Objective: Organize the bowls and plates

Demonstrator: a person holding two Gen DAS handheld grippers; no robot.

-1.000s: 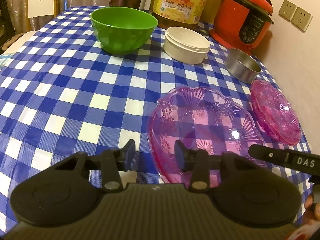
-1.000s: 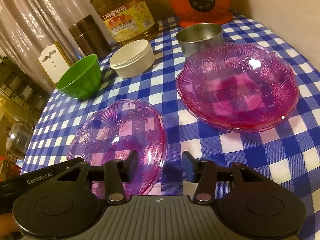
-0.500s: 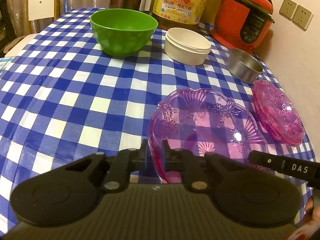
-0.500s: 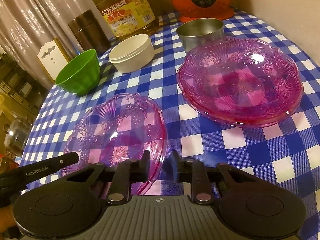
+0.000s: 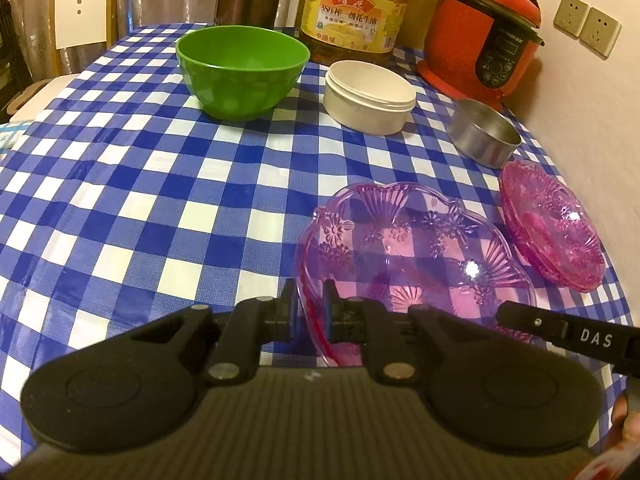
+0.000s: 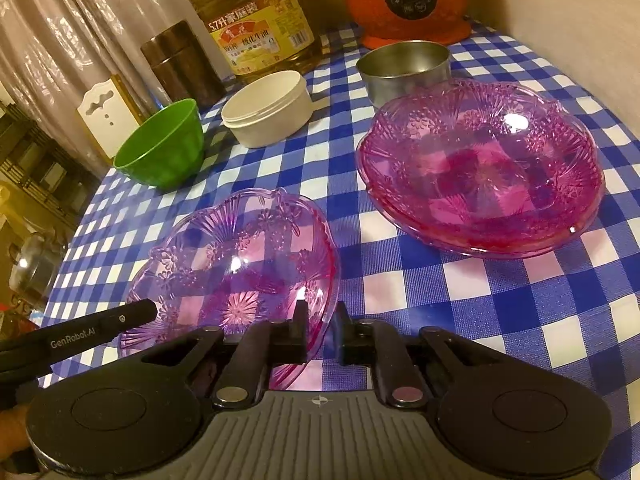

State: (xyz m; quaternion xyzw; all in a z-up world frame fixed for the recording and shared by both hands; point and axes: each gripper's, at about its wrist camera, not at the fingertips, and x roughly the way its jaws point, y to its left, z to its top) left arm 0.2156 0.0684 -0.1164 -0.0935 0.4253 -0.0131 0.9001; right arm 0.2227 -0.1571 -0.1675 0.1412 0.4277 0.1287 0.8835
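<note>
Both grippers point(image 5: 308, 308) point(image 6: 320, 330) closed onto purple plate point(image 5: 412, 248) rim.

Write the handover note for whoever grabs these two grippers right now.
Left gripper: jaws shut on the left rim of the lone purple plate.
Right gripper: jaws shut on the same plate's right rim.
The pink plate stack sits to the right, in front of the steel bowl.
The green bowl and white bowl stand separate farther back.
Done: plate gripped from both sides.
Left: probably carry it onto the stack, then gather the bowls.
</note>
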